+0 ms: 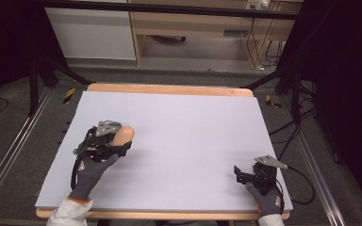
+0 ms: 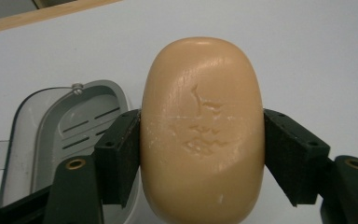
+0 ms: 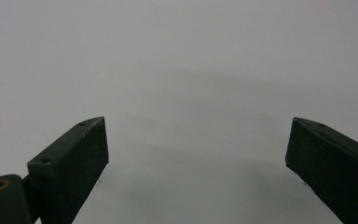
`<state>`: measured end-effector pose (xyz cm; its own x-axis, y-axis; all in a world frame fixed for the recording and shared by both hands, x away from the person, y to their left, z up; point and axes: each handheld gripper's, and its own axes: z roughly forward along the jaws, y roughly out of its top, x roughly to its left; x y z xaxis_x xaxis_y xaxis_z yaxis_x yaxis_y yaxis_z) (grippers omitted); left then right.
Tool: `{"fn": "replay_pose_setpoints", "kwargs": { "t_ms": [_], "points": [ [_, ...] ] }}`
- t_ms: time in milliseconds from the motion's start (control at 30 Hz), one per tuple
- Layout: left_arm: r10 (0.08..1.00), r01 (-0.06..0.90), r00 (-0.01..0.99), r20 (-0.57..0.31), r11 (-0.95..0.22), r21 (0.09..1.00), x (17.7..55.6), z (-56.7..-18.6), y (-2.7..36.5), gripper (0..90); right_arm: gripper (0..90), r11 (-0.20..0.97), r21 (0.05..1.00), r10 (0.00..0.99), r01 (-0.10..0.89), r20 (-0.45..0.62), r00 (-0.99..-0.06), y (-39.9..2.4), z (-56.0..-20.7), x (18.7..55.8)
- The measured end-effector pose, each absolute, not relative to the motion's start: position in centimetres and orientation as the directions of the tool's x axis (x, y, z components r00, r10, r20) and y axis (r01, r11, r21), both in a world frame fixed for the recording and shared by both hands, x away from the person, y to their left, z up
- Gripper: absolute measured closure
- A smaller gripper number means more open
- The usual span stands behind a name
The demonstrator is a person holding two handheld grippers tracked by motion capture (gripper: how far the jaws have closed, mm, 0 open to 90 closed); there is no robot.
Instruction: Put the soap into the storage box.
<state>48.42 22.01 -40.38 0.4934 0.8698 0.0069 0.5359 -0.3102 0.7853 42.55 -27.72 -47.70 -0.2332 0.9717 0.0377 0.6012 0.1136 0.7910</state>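
Tan and smooth, a bar of soap (image 2: 203, 130) sits clamped between the two black fingers (image 2: 119, 156) of the left gripper (image 1: 115, 143), which presses it on both long sides. In the high view the soap (image 1: 122, 135) shows at the left of the frame, poking out past the gloved left hand (image 1: 90, 169) over the pale grey sheet that covers the table (image 1: 169, 89).

In the left gripper view, at lower left and just behind the soap, lies an open grey soap dish (image 2: 51, 130) with a slotted floor. Its tray holds nothing that can be seen, though its near end is hidden by the finger. A clear tab sticks out at its left edge.

To finish this step well, as I judge it, the soap should be kept level in a steady grip, since a smooth bar may slip, then brought over the middle of the tray and set down low before letting go.

At the lower right of the high view, the right gripper (image 1: 247, 175) rests near the table's front edge. Its fingers (image 3: 70, 163) stand wide apart with only bare sheet between them.
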Motion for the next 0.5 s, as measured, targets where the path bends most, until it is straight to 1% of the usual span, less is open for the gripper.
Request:
{"fn": "replay_pose_setpoints", "kwargs": {
  "t_ms": [500],
  "points": [
    [0.903,0.549,0.429,0.001,-0.262,0.794,49.6,-40.3,24.3,31.3,6.1,0.118,0.790,0.971,0.602,0.035,-0.235,-27.6,-47.7,42.6]
  ]
}}
